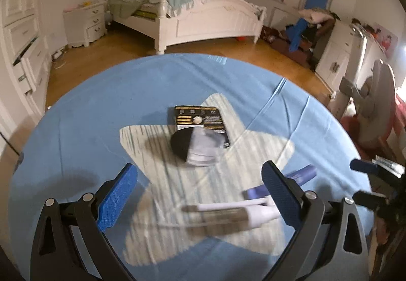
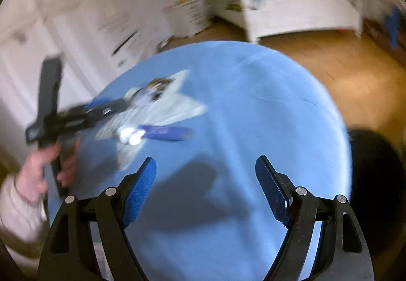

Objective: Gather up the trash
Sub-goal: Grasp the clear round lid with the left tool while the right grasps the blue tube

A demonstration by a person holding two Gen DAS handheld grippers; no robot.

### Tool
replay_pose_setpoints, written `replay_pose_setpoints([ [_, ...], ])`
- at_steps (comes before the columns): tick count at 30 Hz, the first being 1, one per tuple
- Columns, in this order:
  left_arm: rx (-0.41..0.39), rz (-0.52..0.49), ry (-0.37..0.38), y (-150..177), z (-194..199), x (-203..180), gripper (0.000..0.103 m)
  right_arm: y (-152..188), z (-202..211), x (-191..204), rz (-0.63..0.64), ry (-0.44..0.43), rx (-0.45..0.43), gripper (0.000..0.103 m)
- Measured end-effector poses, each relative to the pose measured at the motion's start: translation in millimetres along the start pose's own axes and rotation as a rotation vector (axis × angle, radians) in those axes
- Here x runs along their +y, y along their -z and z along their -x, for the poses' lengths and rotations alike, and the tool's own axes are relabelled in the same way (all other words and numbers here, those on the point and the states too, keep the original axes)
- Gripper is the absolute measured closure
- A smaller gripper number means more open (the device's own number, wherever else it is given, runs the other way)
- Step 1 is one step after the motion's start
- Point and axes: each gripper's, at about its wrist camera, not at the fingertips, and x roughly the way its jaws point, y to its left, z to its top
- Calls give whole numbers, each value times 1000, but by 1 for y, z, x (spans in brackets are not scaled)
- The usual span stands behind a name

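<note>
A star-shaped pale mat [image 1: 203,179] lies on the round blue table [image 1: 88,116]. On it are a black-and-gold package [image 1: 200,121], a crumpled black-and-white piece [image 1: 195,147], a white tube [image 1: 228,212] and a purple wrapper [image 1: 299,175]. My left gripper [image 1: 200,194] is open above the mat, the white tube between its fingers. My right gripper [image 2: 205,187] is open and empty over bare blue cloth, right of the purple wrapper [image 2: 165,132] and the mat [image 2: 162,108]. The left gripper [image 2: 101,109] shows, blurred, in the right wrist view.
A white bed [image 1: 198,17], nightstand [image 1: 85,23] and drawers [image 1: 28,52] stand behind the table on a wooden floor. A grey chair [image 1: 370,103] stands at the right. A dark round shape [image 2: 375,174] sits at the table's right edge.
</note>
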Motion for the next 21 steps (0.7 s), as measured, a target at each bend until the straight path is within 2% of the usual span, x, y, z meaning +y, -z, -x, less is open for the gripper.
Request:
replay_pose_setpoints([
  [2, 5, -21, 4, -6, -6, 4, 6, -9, -12, 17, 121, 16, 21, 31],
  [4, 6, -42, 26, -9, -10, 7, 6, -20, -27, 33, 254, 8, 40, 32],
  [5, 11, -55, 33, -9, -12, 8, 9, -24, -34, 38, 306, 10, 52, 32],
  [7, 51, -88, 56, -12, -24, 4, 22, -31, -48, 44, 377, 2, 85, 35],
  [9, 63, -112, 56, -13, -27, -1, 27, -39, -63, 48, 438, -16, 137, 40],
  [10, 64, -122, 63, -15, -28, -3, 27, -41, -69, 49, 453, -29, 164, 40],
  [11, 64, -125, 62, -14, -28, -3, 29, -42, -74, 50, 466, -39, 188, 46],
  [12, 62, -125, 60, -15, -28, -1, 36, -43, -79, 52, 478, -52, 210, 49],
  [14, 55, -116, 51, -14, -26, 3, 50, -47, -80, 54, 469, -89, 219, 66],
  [15, 53, -104, 67, -14, -25, 6, 50, -47, -81, 55, 467, -89, 221, 73],
  [17, 49, -85, 84, -12, -23, 12, 50, -46, -81, 56, 457, -85, 215, 79],
  [21, 43, -87, 65, -6, -16, 13, 50, -40, -70, 48, 371, -62, 197, 86],
])
